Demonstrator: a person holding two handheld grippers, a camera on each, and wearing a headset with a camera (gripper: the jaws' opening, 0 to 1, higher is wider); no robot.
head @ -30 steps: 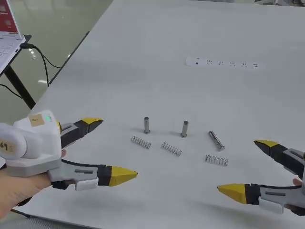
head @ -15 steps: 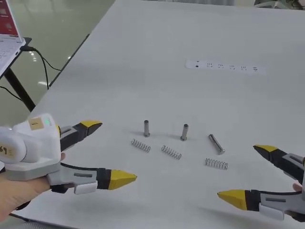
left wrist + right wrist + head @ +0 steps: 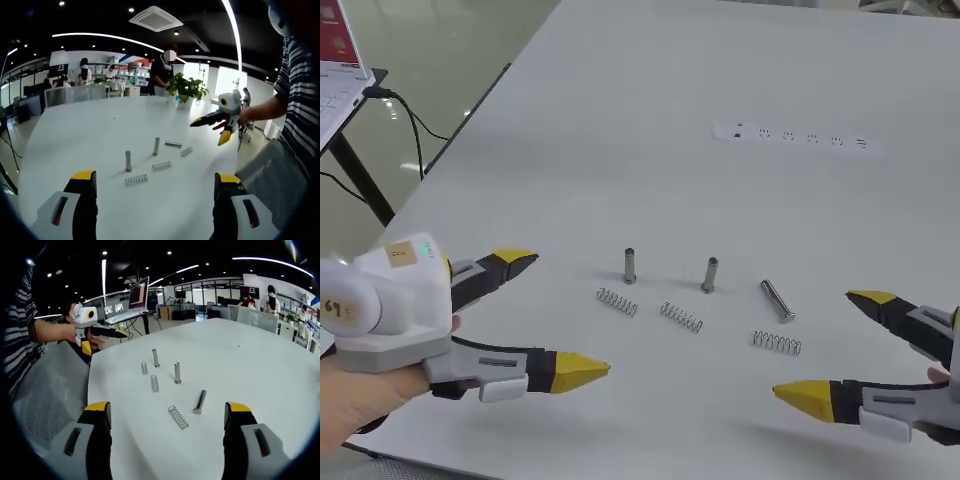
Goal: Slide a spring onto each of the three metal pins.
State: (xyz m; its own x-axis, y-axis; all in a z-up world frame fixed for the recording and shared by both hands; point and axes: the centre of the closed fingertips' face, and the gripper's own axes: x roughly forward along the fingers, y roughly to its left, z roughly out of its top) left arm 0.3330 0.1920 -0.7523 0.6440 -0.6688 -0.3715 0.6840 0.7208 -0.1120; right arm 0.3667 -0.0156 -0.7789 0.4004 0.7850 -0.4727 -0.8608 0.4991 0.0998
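Big white desk (image 3: 620, 130) had two upright pins (image 3: 629, 265), a third pin (image 3: 775, 299) lying flat on the right, and three springs (image 3: 680, 317) just nearer. Left tool (image 3: 570, 312) and right tool (image 3: 812, 344) hovered wide open, holding nothing. Nothing threaded yet, I'd say, so the next move was probably pinching a spring.

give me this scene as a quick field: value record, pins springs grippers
upright pins: left pin, middle pin
lying pin: right pin
springs: left spring, middle spring, right spring, all loose on the table, one near each pin
springs on pins: none
left gripper: open, holds nothing
right gripper: open, holds nothing
also there: power strip
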